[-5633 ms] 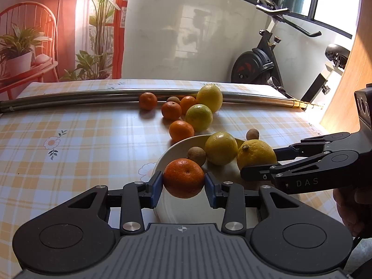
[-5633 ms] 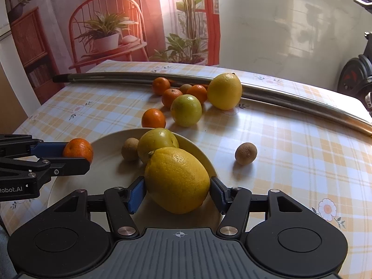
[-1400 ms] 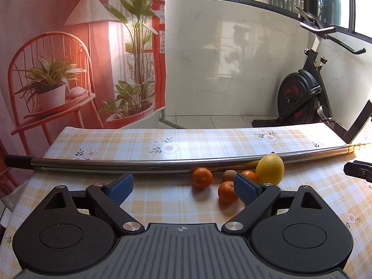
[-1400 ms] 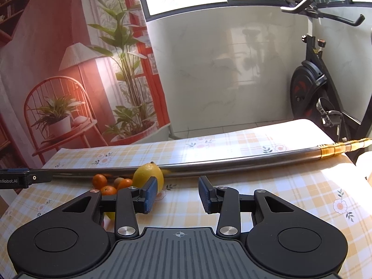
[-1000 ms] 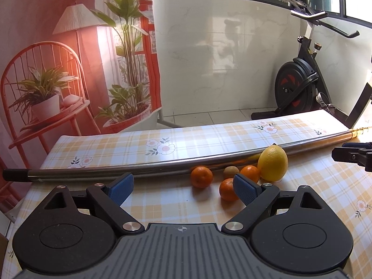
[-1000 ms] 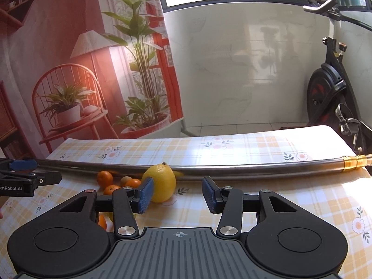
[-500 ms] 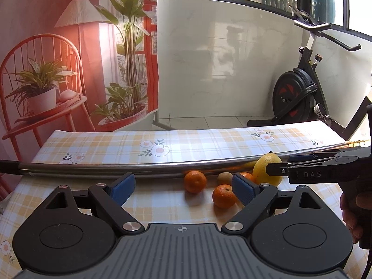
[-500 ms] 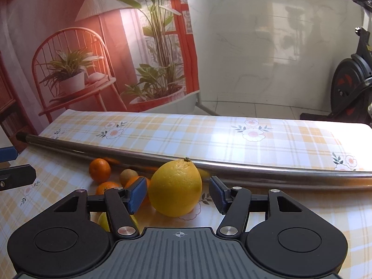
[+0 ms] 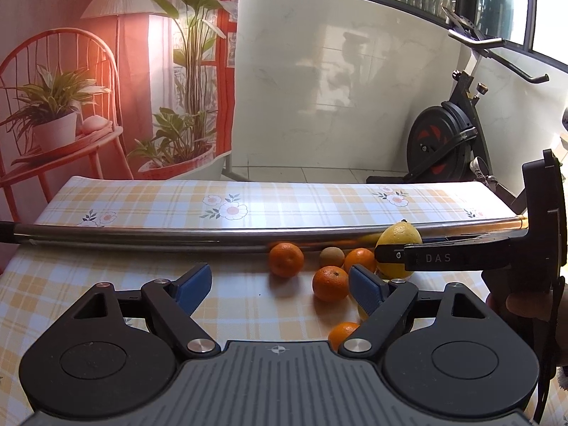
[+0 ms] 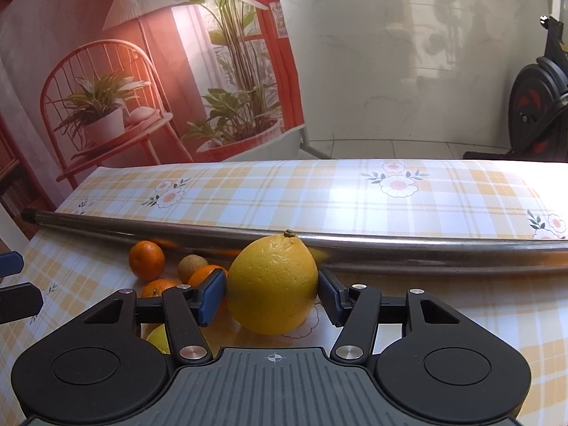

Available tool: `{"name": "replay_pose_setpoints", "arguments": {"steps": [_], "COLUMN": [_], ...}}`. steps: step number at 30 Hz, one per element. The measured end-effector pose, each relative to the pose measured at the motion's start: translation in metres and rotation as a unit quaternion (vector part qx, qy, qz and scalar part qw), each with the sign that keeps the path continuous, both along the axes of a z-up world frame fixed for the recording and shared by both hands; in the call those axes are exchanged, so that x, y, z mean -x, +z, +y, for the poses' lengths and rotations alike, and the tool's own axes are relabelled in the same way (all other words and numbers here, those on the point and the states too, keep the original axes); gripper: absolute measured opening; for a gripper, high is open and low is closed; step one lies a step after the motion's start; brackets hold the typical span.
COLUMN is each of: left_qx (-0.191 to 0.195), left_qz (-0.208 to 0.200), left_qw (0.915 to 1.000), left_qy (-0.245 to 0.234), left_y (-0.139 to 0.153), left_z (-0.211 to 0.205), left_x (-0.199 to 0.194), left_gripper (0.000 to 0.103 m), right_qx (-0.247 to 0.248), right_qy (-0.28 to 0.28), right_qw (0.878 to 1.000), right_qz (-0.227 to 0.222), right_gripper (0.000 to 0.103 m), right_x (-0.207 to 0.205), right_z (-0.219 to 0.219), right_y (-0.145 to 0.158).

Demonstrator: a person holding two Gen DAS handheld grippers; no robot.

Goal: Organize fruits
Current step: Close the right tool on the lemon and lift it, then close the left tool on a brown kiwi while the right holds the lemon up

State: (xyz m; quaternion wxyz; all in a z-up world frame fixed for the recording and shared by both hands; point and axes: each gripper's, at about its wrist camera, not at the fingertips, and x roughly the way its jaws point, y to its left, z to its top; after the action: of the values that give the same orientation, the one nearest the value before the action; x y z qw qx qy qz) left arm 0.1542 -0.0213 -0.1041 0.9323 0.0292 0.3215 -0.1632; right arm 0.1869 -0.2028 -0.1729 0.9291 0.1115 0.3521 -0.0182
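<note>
While the grasp forms: right gripper (image 10: 272, 293) straddles the lemon (image 10: 272, 285) — pads at both flanks, firm closure cannot be told.
Left gripper (image 9: 280, 284): jaws spread wide, empty, above the tablecloth (image 9: 142, 198).
Lemon position: resting on the cloth, against the metal rod (image 10: 426, 246), beside the tangerines (image 9: 286, 260).
Risk: rounded rind may squirt out — off-centre pads would cause it.
Markings: "DAS" on the right gripper's finger.

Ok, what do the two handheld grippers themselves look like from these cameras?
Both match: the left gripper and right gripper have matte black linkage arms with silver pivot screws, round black housings, a ribbed grey centre plate with a crosshair mark, and blue pads on the fingers. Seen from the side, the right one bears white "DAS" lettering.
</note>
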Motion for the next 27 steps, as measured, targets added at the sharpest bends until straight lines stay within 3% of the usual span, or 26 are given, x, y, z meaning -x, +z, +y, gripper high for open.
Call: {"name": "replay_pose_setpoints", "arguments": {"steps": [14,18,23,26,27], "left_qx": [0.011,0.030,0.028,0.030,0.033], "left_qz": [0.022,0.046,0.054,0.088,0.101], "left_qw": [0.9993,0.9966,0.9941,0.9898,0.9882], "left_qy": [-0.028,-0.062,-0.090,-0.108,-0.110], "left_y": [0.004,0.002,-0.008,-0.021,-0.025], "left_z": [-0.023,-0.046,-0.081,-0.102,-0.106], "left_x": [0.009,0.012,0.019,0.016,0.013], "left_gripper": [0.085,0.085,0.085,0.085,0.079], "right_qx": [-0.009,0.000,0.017,0.010,0.006], "right_qy": [-0.033,-0.043,-0.052,-0.063,-0.067], "right_qw": [0.999,0.998,0.997,0.995,0.995], "right_qz": [-0.037,-0.048,-0.058,-0.072,-0.076], "right_gripper": [0.052,0.052,0.052,0.052,0.052], "right_x": [0.061,0.092,0.124,0.141,0.145], "right_z": [-0.036,-0.051,-0.067,-0.077,-0.080], "right_y": [0.023,0.024,0.024,0.023,0.023]}}
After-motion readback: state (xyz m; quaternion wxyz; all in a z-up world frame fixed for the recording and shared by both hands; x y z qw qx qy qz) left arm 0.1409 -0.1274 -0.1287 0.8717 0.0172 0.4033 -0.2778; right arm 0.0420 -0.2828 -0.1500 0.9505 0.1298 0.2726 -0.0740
